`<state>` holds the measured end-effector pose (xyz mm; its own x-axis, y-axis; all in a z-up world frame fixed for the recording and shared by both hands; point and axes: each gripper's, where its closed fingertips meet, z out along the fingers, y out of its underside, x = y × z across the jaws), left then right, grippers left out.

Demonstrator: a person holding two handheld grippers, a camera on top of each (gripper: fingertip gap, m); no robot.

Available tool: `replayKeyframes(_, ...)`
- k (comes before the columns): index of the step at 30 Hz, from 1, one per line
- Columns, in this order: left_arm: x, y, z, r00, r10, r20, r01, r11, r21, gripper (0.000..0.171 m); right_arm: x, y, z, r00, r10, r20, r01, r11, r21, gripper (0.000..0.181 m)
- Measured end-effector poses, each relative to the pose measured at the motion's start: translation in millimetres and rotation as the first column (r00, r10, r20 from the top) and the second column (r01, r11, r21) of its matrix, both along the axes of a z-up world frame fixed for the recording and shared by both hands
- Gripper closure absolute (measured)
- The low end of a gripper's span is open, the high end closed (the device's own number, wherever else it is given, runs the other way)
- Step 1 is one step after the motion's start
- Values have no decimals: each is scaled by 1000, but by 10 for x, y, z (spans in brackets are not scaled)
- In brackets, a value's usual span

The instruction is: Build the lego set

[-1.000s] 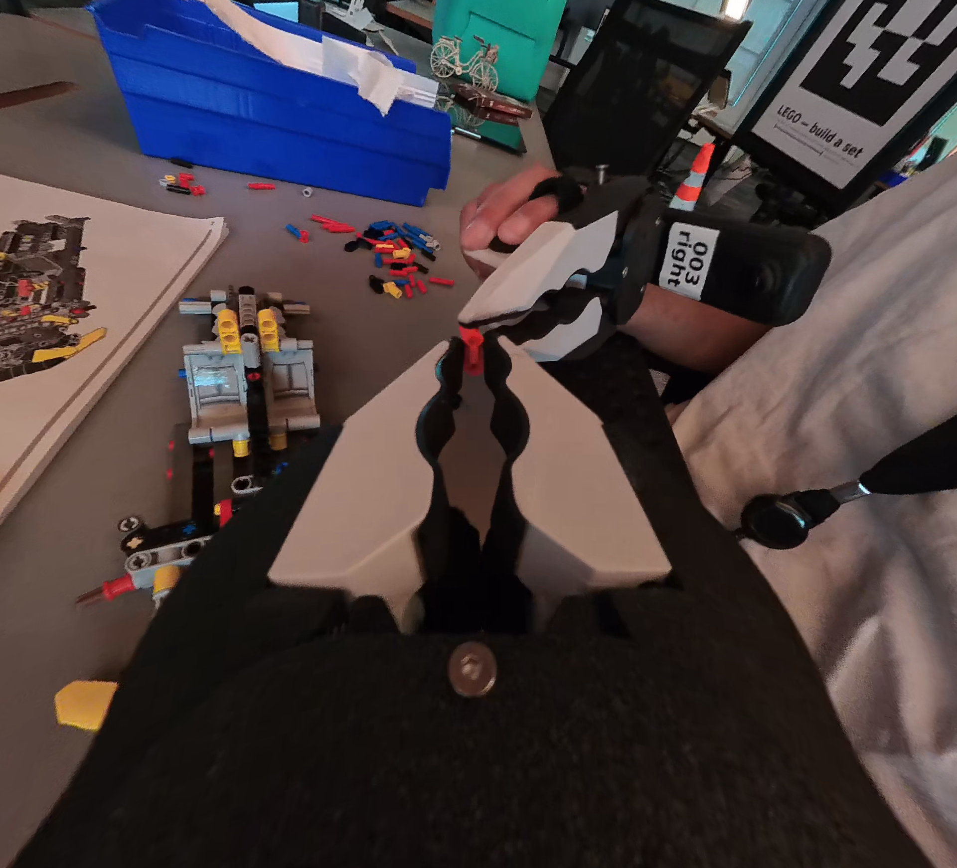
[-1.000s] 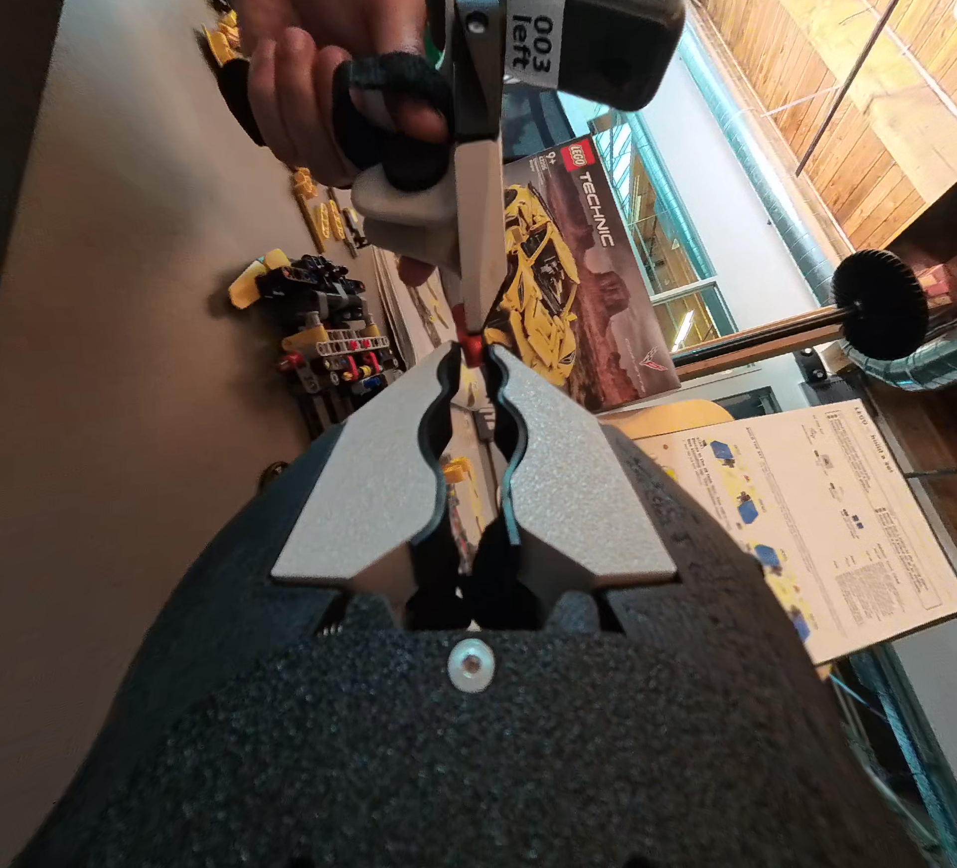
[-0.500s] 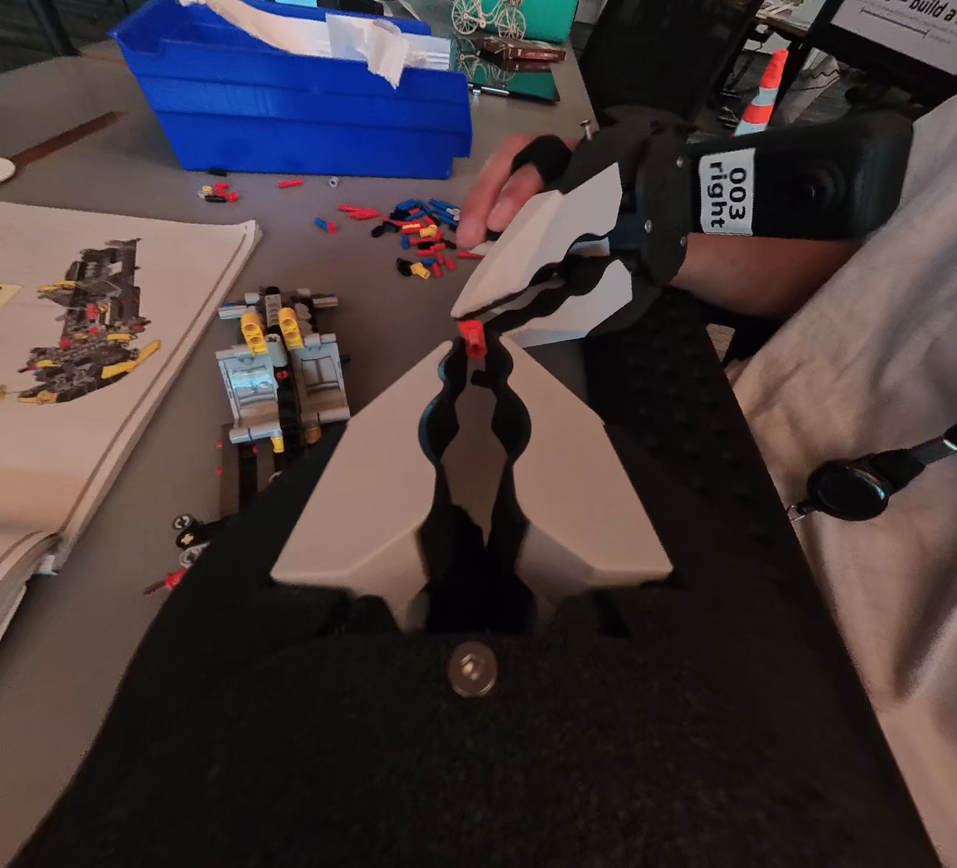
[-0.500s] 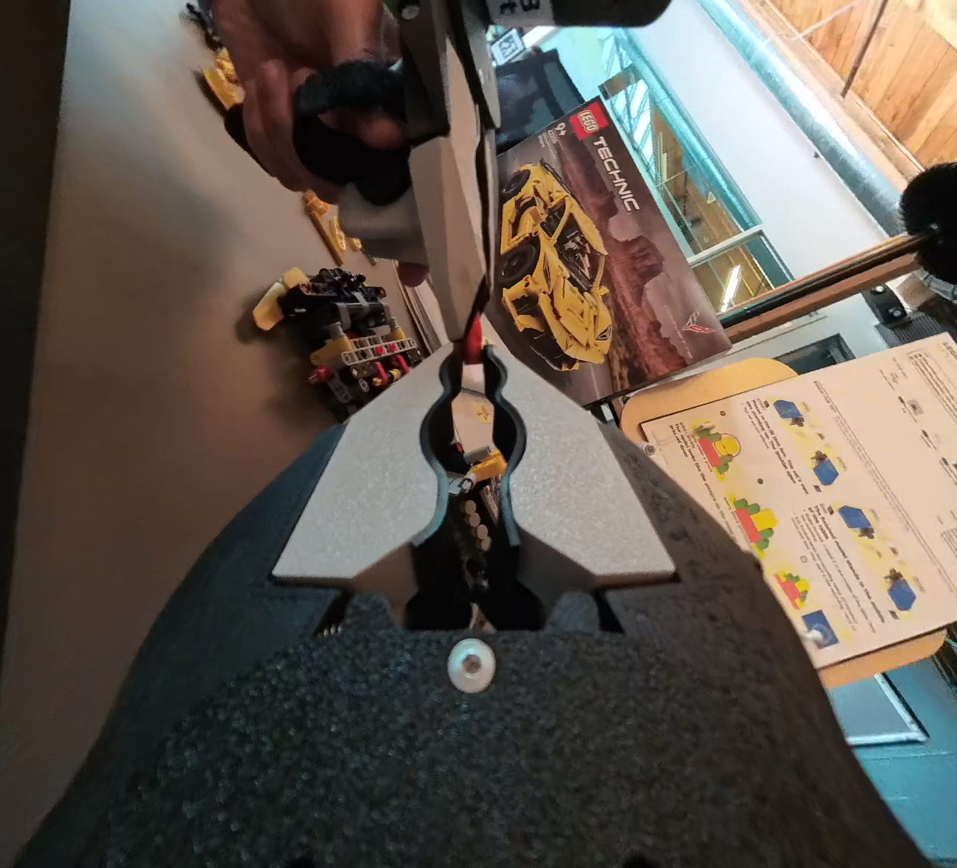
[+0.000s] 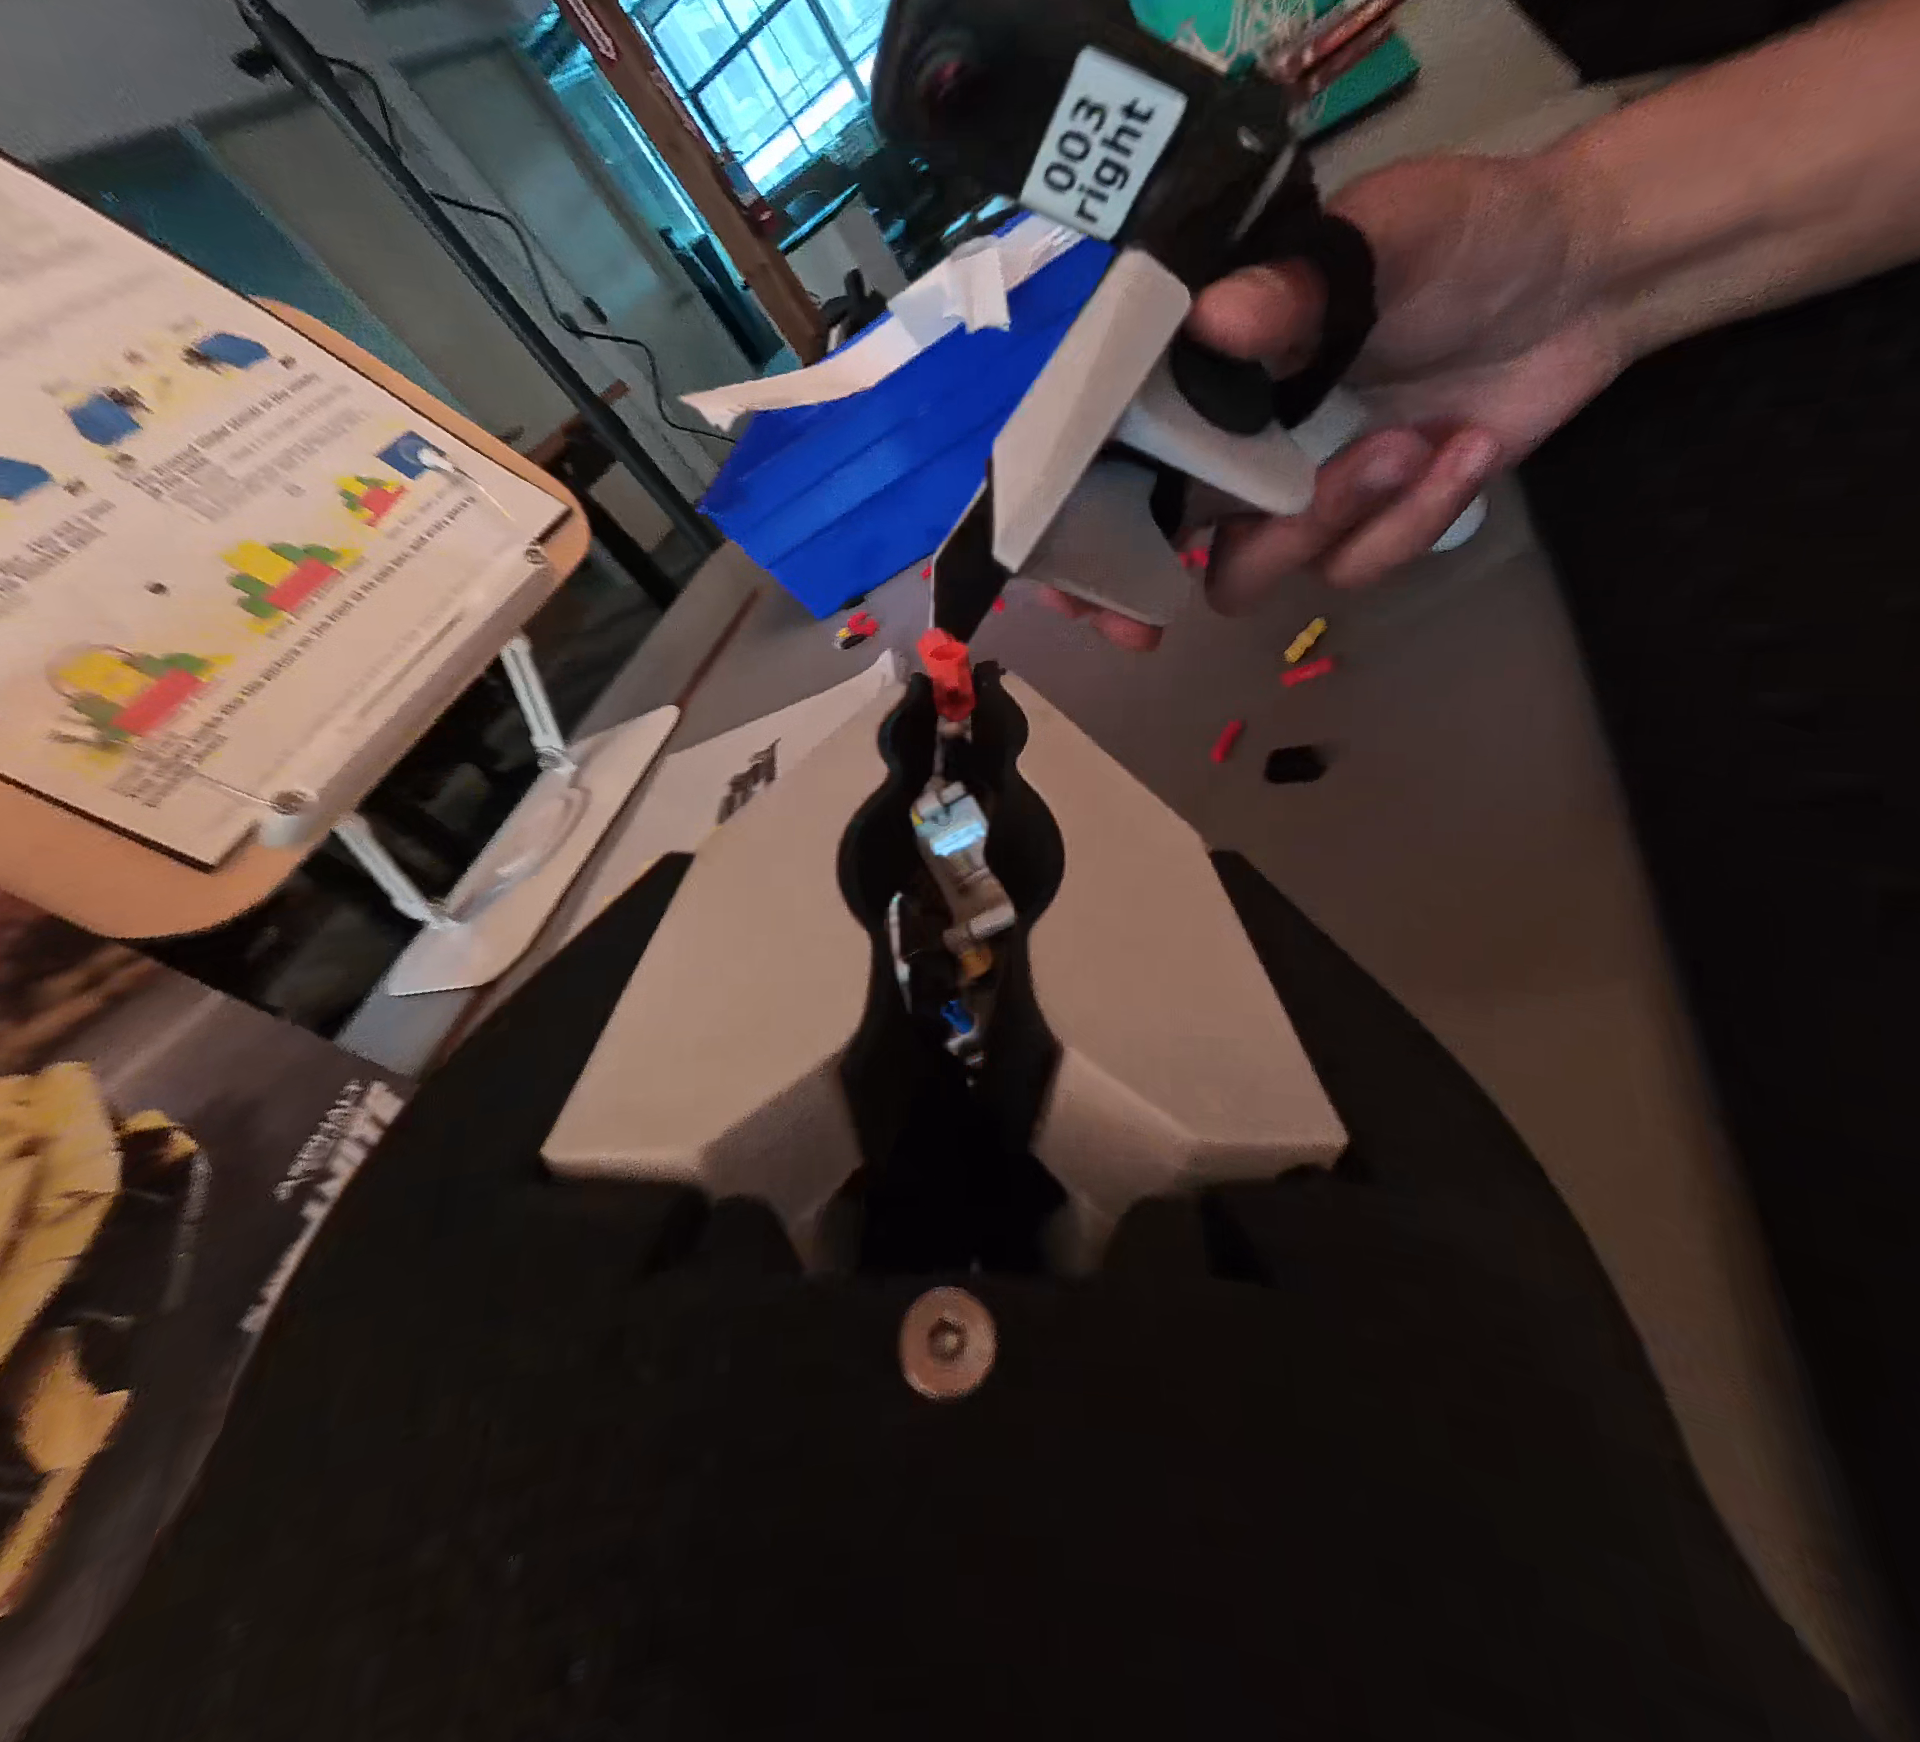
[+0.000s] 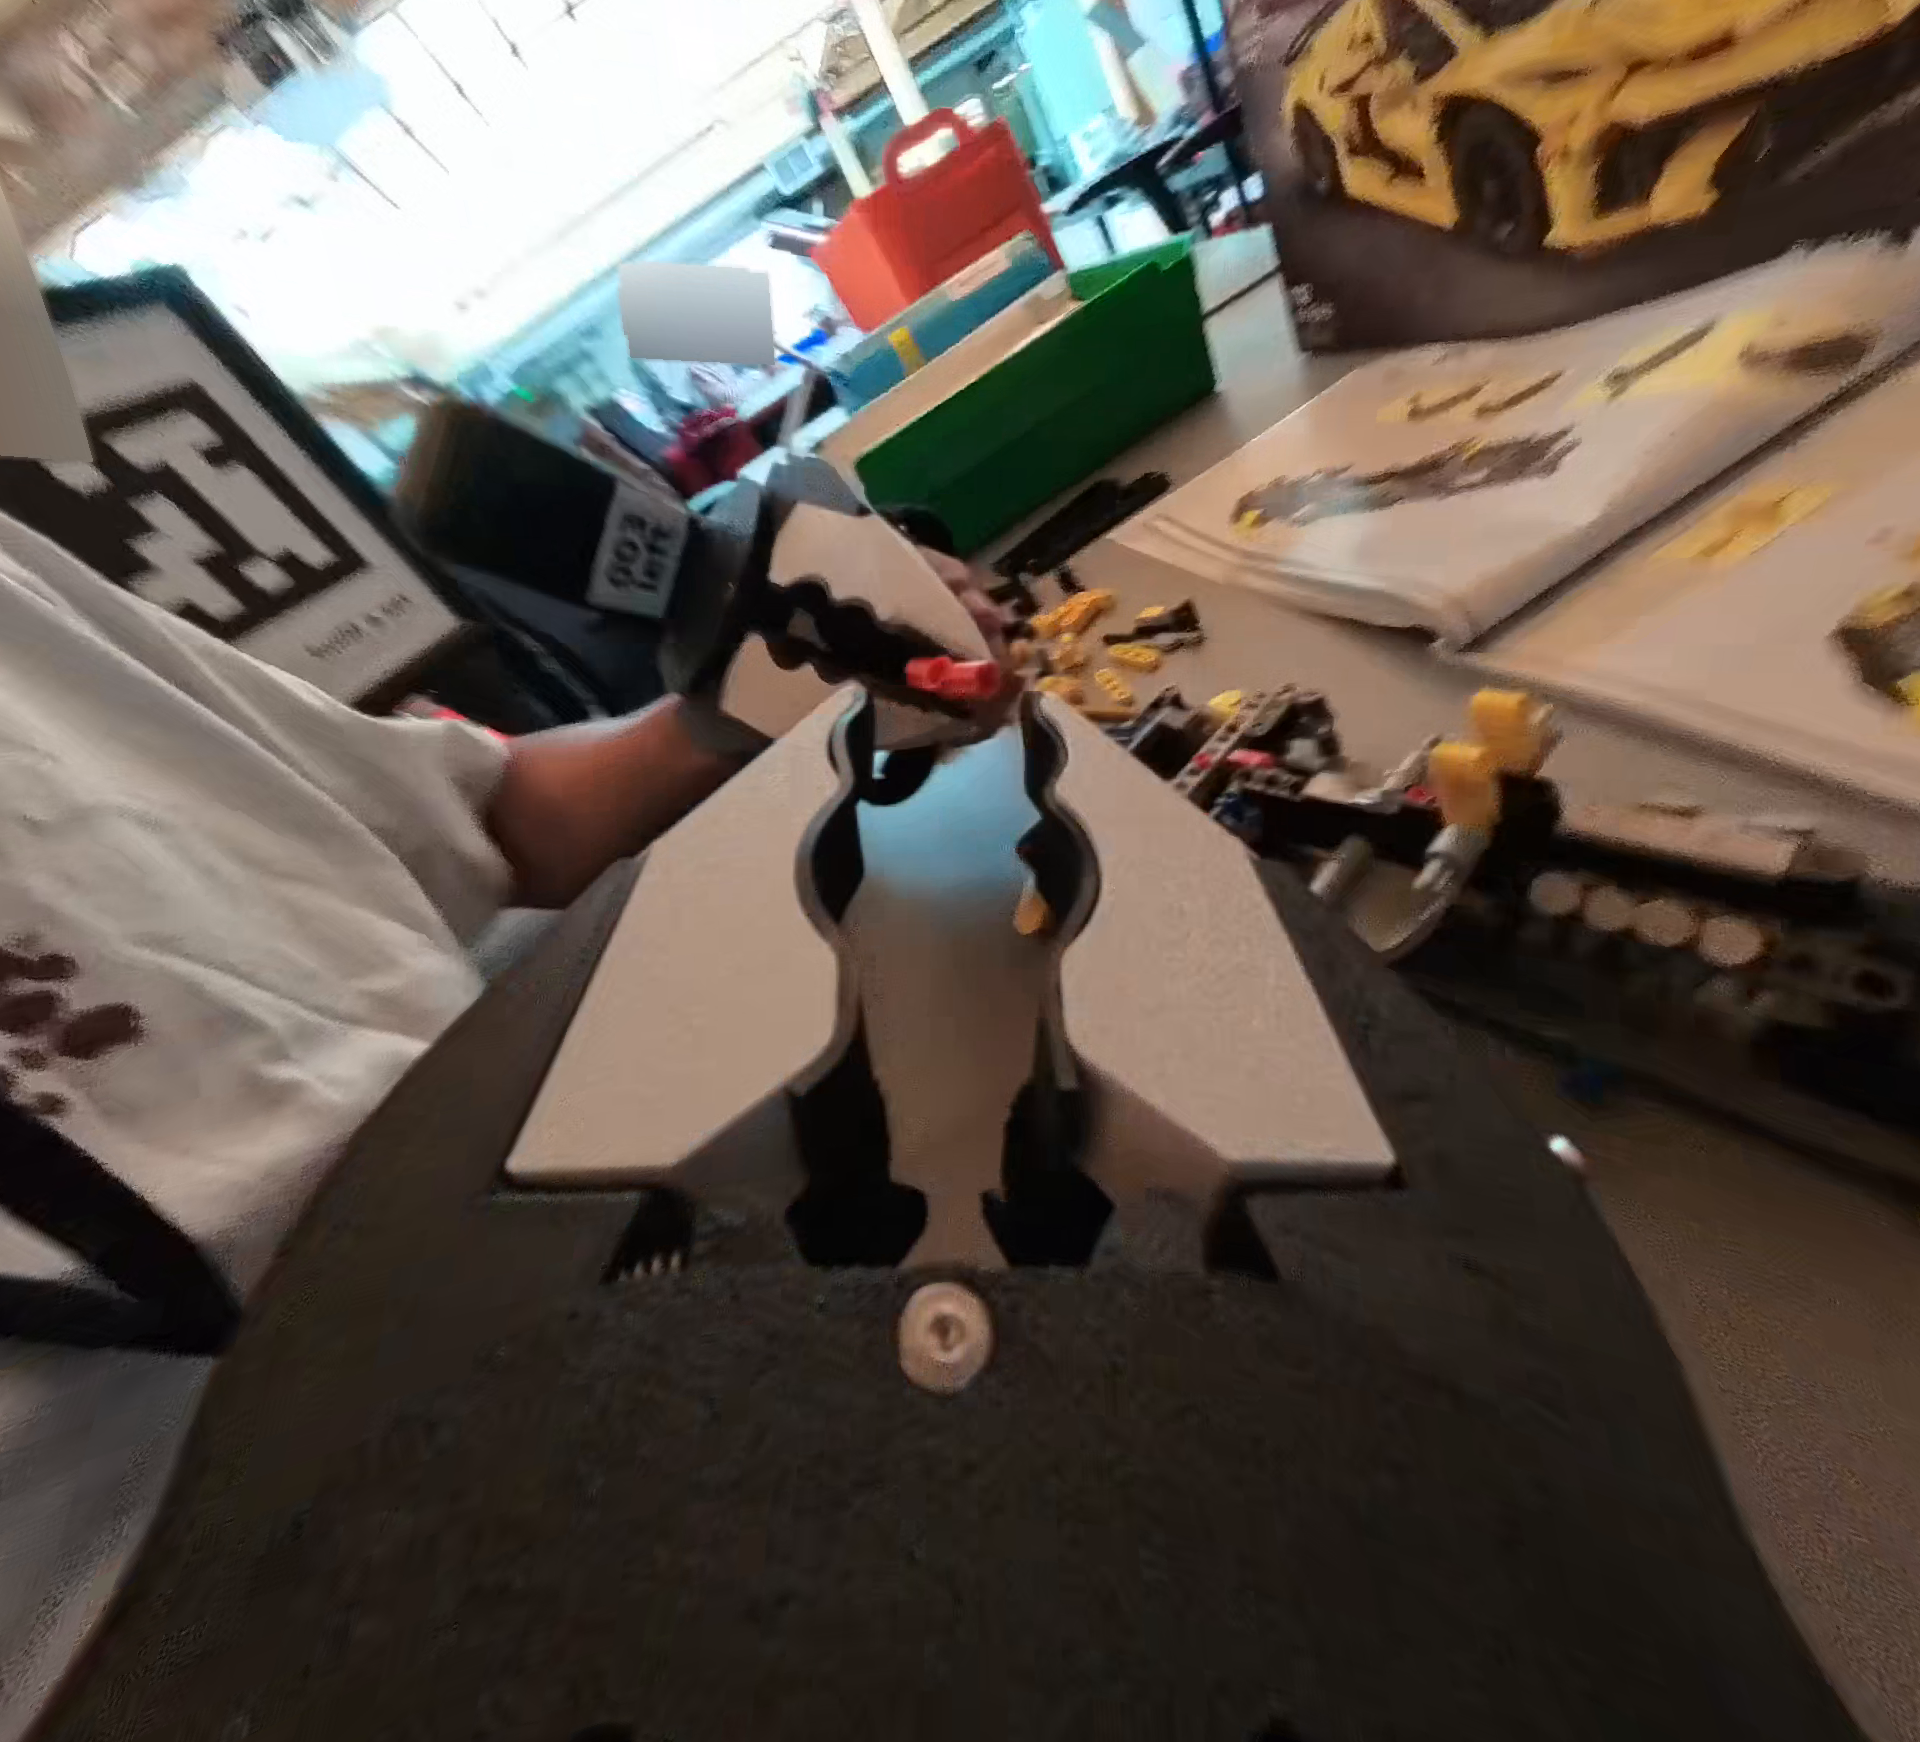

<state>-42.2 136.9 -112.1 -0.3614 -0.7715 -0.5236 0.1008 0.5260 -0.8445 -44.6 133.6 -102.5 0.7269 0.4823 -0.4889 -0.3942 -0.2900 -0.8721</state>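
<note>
The small red pin point(image 5: 943, 672) is now gripped only by the closed left hand-held gripper point(image 5: 948, 684). A second ago the right hand-held gripper point(image 6: 940, 705) was pinched at the same pin; it is now opened and drawn just clear. The handover is judged complete. The part-built car chassis point(image 6: 1382, 799), below the pin on the surface point(image 5: 1382, 819), is judged its destination.

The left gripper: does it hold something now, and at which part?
Yes. The left gripper is shut on a small red pin, pinched by its lower end; the upper end sticks out beyond the fingertips.
</note>
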Motion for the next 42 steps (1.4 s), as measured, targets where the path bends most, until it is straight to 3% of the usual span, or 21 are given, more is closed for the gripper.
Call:
replayKeyframes(4,23,-45,-28,999,20,46,-24,996,85,168,-1,17,-158,991,57,-120,-70,991,-111,154)
replayKeyframes(8,21,-109,-27,998,5,60,-11,996,92,168,-114,-58,-59,957,164,-240,-188,979,-83,156)
replayKeyframes(15,-8,-162,18,996,-15,89,7,995,96,168,-92,-106,15,911,210,-355,-246,967,-60,164)
replayKeyframes(20,-15,-175,7,996,-13,92,2,993,121,168,-64,-100,-21,915,198,-352,-239,968,-76,173)
replayKeyframes(31,7,-140,-89,1000,13,25,-15,994,106,168,-38,-71,-98,923,171,-345,-224,968,-117,175)
replayKeyframes(34,21,-128,-181,995,20,-94,-20,1000,8,168,-20,-53,-151,943,153,-295,-200,970,-136,175)
replayKeyframes(37,27,-123,-211,975,-30,-220,-8,985,-171,166,20,-36,-184,966,123,-228,-156,978,-136,176)
replayKeyframes(39,48,-87,-237,945,-74,-318,-36,945,-326,156,81,-17,-171,977,86,-196,-111,987,-120,176)
replayKeyframes(42,52,-53,-219,889,-201,-411,-67,831,-552,150,118,-11,-104,985,63,-159,-74,995,-66,175)
